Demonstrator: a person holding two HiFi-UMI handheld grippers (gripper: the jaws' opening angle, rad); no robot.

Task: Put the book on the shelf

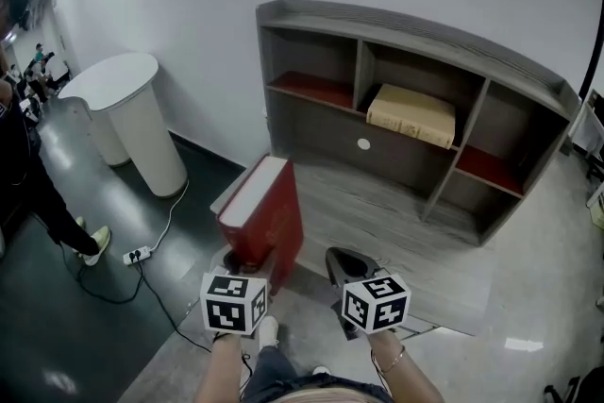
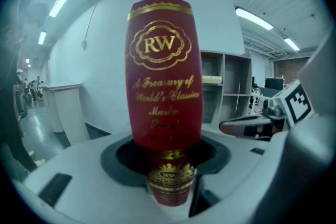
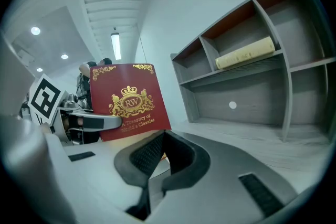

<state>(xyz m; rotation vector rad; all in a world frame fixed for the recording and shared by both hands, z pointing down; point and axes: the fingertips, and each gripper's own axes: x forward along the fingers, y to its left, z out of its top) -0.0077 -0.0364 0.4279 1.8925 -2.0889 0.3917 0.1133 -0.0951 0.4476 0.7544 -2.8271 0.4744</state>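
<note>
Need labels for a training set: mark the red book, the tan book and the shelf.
red book (image 1: 274,222), head view, on its red cover.
tan book (image 1: 412,115), head view, on its outward-facing long side.
shelf (image 1: 326,139), head view, on the bare lower panel.

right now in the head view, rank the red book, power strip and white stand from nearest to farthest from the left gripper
1. red book, held upright in the left gripper.
2. power strip, on the floor to its left.
3. white stand, farther left, by the wall.
</note>
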